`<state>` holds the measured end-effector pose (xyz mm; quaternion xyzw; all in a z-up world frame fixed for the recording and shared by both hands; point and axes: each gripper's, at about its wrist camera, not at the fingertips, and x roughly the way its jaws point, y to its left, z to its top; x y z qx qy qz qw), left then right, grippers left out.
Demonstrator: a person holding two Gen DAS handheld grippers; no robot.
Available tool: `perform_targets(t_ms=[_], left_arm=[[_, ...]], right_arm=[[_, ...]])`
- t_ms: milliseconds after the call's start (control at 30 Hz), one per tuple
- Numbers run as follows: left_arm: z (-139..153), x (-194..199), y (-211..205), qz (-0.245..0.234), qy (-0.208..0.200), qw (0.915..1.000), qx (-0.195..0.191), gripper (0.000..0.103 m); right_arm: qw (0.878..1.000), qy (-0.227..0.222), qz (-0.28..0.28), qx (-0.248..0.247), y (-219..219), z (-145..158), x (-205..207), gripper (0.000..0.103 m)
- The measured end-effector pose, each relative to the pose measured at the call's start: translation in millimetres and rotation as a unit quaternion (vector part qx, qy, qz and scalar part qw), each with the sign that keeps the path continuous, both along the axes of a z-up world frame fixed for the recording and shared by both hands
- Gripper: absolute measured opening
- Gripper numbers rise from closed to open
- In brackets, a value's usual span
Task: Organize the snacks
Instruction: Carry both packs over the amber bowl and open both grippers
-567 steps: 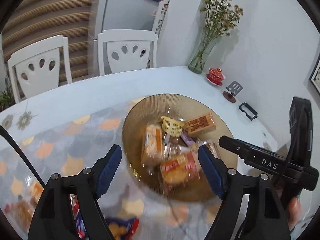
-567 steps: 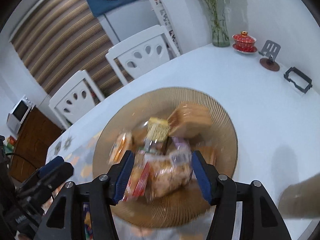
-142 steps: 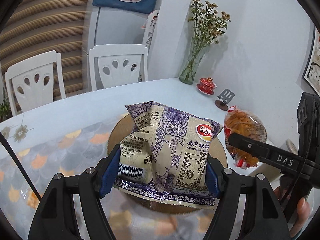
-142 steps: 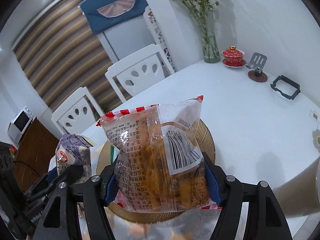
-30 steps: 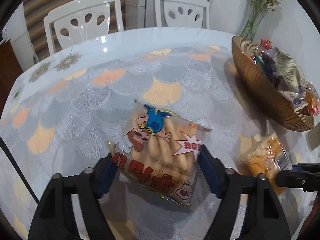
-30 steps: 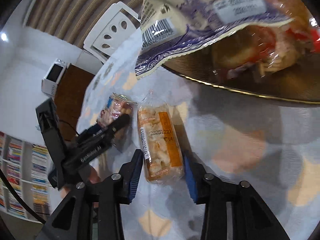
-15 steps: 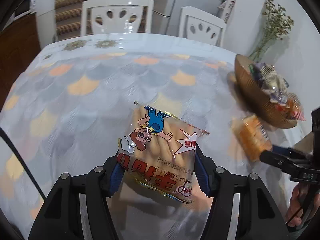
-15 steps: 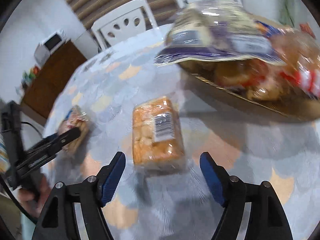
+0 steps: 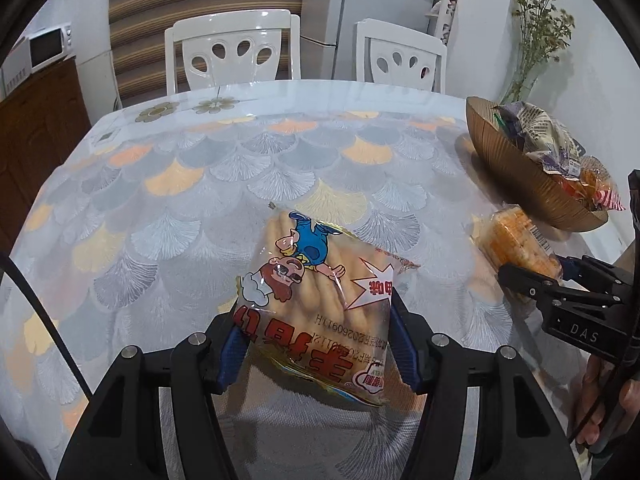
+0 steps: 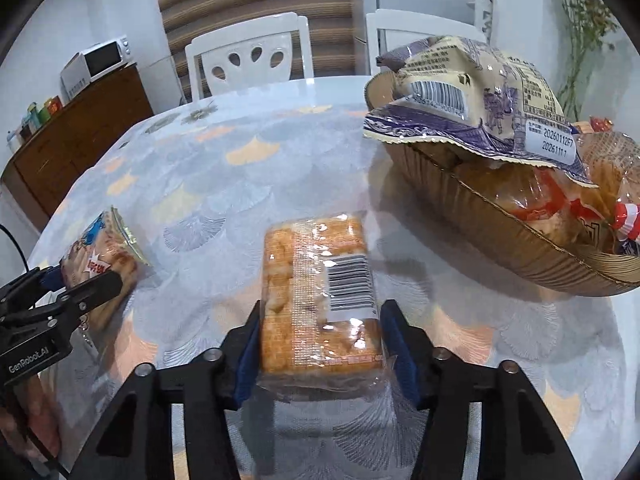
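Left wrist view: my left gripper (image 9: 316,350) is clamped on a clear biscuit bag (image 9: 316,312) with both blue pads pressed against its sides. The bag carries an upside-down cartoon figure in blue overalls, a white starburst with red characters, large red Chinese characters and a printed code I cannot read with confidence. Finger-shaped biscuits show through the film. The bag's far end is over the scallop-patterned tablecloth (image 9: 192,184); I cannot tell whether it touches.

Right wrist view: my right gripper (image 10: 326,354) has the orange cracker pack (image 10: 318,300) between its pads, and its jaws are closing; the pads appear to meet the wrapper's sides. The pack lies flat on the cloth, with a white barcode label on top.

The body of the left gripper reads "GenRobot.AI" in this view; the right gripper's body reads "DAS" in the left view.

The brown ribbed bowl (image 10: 500,236) stands to the right of the cracker pack, near but apart from it. It is heaped with snacks. On top lies a cream-and-purple bag (image 10: 480,92) hanging over the rim, showing a barcode and a white sticker reading "2026011 2F7 / 20261111". Below it sit clear packets with orange contents and red-and-white edging (image 10: 624,216).
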<state>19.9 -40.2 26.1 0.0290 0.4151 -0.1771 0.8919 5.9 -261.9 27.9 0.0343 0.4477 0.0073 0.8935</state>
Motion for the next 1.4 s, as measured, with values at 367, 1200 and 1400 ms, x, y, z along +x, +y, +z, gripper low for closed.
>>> perform_targets(t_ms=[367,1200,1400], left_arm=[[-0.6,-1.4,0.2,-0.001,0.0,1.0,-0.005,0.059],[97.8,0.9,-103.6,-0.121,-0.042,0.9901,-0.057,0.059],[131.7,30.3,-153.8,-0.159,-0.054,0.9824,-0.081,0.059]], right_arm=[[0.998,0.005,0.06,-0.033,29.3,-1.8,-22.2,0.048],[0.969,0.01,0.059,0.241,-74.8,45.4,-119.1,0.046],[0.972,-0.081,0.022,0.217,-104.7,114.7,-105.8,0.046]])
